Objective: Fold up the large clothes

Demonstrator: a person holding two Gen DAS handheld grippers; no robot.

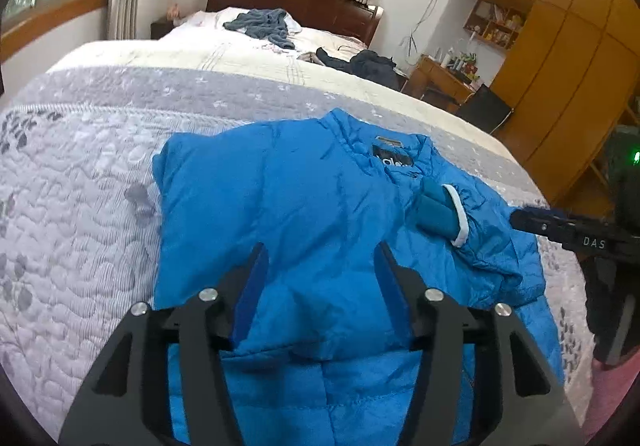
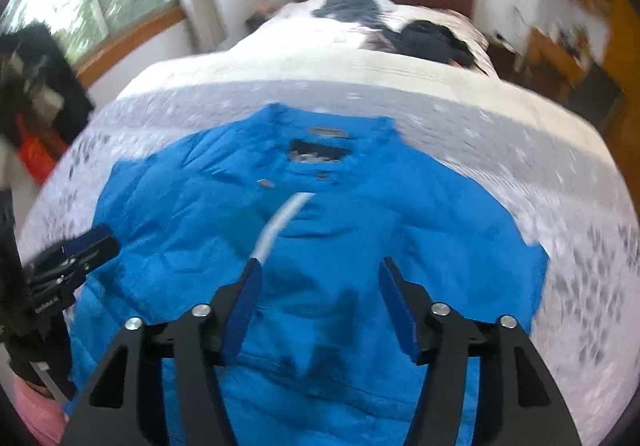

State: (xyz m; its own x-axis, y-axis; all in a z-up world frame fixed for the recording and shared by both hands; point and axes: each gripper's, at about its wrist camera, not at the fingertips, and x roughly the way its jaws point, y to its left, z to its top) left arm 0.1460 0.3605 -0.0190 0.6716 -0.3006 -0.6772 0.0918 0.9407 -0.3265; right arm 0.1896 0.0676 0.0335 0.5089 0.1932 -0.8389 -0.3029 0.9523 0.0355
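Across the middle of both views, a bright blue puffy quilted jacket (image 1: 304,214) lies spread on the grey-and-white floral quilted bedspread (image 1: 80,206), collar toward the top of the frame. Its dark neck label (image 1: 391,159) shows just below the collar, and the shiny fabric is rumpled with soft creases. One sleeve is folded in across the body: in the left wrist view its white-trimmed cuff (image 1: 456,216) and teal lining sit right of centre, just under the label. In the right wrist view, which is smeared with blur, that white trim runs as a slanted stripe down the centre of the frame.

Left claw (image 1: 320,258) hangs over the lower part of the jacket, fingers spread wide, nothing between them. Right claw (image 2: 320,274) likewise stands apart over the jacket's middle, holding nothing; in the left wrist view it pokes in from the right edge, at the jacket's right side.

At the upper part of the frame, near the dark wooden headboard (image 1: 292,0), a crumpled grey-blue garment (image 1: 264,26) and a dark heap of clothing (image 1: 364,64) lie on the bed.
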